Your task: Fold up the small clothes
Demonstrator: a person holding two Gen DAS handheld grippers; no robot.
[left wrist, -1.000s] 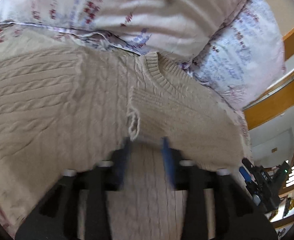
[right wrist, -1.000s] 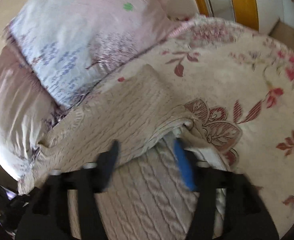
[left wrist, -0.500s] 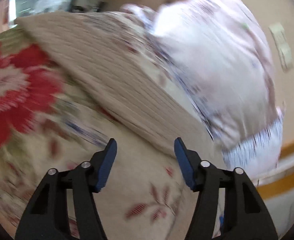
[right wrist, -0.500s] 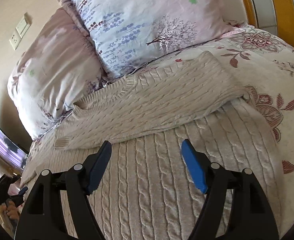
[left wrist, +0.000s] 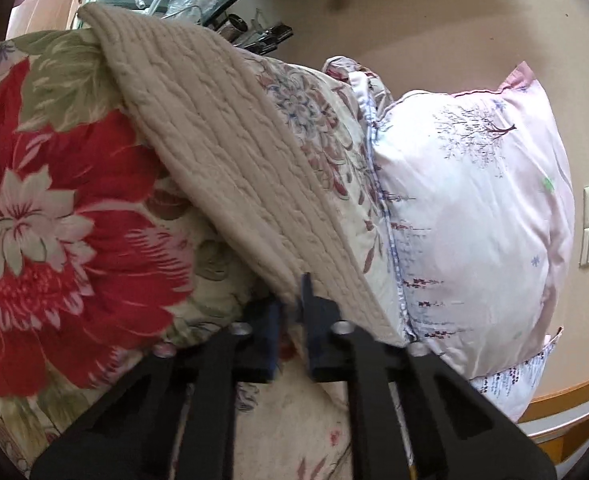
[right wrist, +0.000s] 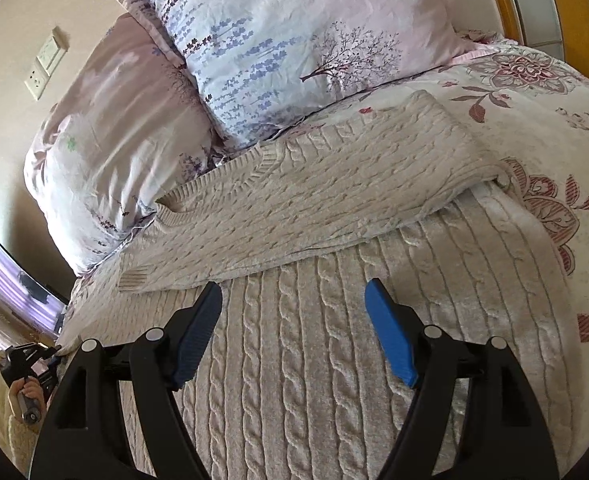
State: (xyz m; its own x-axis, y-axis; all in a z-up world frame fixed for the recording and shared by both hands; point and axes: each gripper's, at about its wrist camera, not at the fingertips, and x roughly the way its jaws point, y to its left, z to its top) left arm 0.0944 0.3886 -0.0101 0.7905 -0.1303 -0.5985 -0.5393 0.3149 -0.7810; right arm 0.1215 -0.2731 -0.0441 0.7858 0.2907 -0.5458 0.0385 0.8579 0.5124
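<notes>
Two pillows, floral bedspread, cream sweater

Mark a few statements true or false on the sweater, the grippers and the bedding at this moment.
1. The left gripper is shut on the sweater's edge. True.
2. The right gripper grips a pillow. False: it is open above the sweater.
3. One sleeve lies folded across the sweater's body. True.
4. The sweater lies on a bare wooden floor. False: it lies on a floral bedspread.
5. Two pillows sit beyond the collar. True.
</notes>
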